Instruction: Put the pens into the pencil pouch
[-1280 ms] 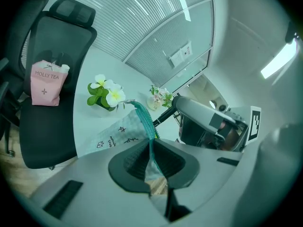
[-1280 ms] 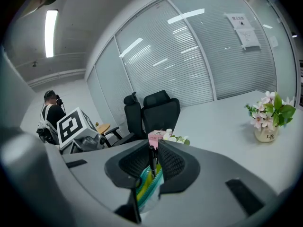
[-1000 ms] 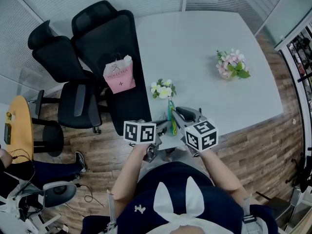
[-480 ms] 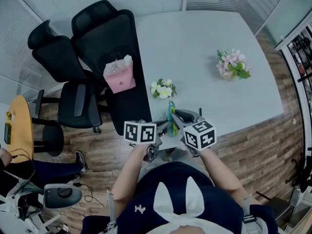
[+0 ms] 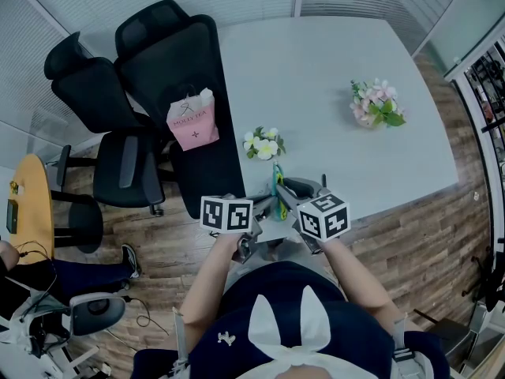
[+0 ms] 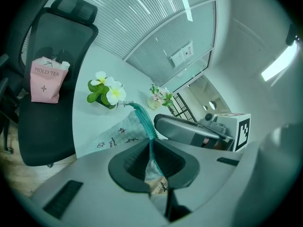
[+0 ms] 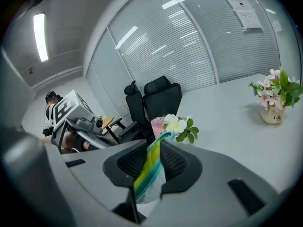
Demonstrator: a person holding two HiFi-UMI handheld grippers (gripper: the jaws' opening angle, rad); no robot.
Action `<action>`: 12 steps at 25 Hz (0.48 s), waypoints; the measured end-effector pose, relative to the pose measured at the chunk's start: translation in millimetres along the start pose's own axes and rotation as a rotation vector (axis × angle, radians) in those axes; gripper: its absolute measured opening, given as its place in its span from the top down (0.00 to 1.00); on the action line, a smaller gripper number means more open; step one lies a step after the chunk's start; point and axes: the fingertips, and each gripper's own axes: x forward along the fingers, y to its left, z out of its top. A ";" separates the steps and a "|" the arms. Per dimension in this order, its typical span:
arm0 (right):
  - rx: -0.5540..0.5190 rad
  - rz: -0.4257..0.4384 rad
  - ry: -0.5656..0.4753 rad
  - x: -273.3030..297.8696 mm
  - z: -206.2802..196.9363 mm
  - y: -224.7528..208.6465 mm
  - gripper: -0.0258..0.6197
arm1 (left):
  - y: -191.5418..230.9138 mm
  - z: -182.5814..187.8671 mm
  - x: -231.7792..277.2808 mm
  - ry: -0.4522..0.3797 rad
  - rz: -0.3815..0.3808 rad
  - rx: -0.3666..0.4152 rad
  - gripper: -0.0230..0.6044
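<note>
A white pencil pouch (image 5: 272, 226) with small doodles and a teal zipper lies at the near edge of the table (image 5: 339, 61). My left gripper (image 5: 263, 208) is shut on the pouch's zipper edge (image 6: 150, 148), and the thin fabric is pinched between its pads. From the other side my right gripper (image 5: 284, 194) meets the same opening. Its jaws are opening, with the pouch's yellow-lined rim (image 7: 150, 161) loose between them. In the left gripper view the right gripper (image 6: 189, 132) lies just beyond the pouch (image 6: 116, 137). No pen shows in any view.
A small pot of white flowers (image 5: 264, 144) stands just beyond the pouch. A vase of pink flowers (image 5: 376, 105) is further right. A pink paper bag (image 5: 192, 121) sits on a black office chair (image 5: 170, 61) left of the table.
The right gripper has turned slightly at the pouch's opening. The left gripper and the pouch have stayed in place.
</note>
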 end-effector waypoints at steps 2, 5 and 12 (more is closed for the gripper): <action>0.000 0.001 0.001 -0.2 -0.1 0.1 0.81 | 0.0 0.7 -0.2 -0.001 0.000 -0.001 0.89; 0.004 0.001 0.002 -0.3 -0.3 -0.4 0.80 | 0.6 1.4 -0.3 -0.001 0.002 -0.001 0.89; 0.023 -0.019 -0.012 -6.1 2.0 -9.3 0.80 | 3.1 2.2 -2.7 -0.003 0.008 -0.007 0.89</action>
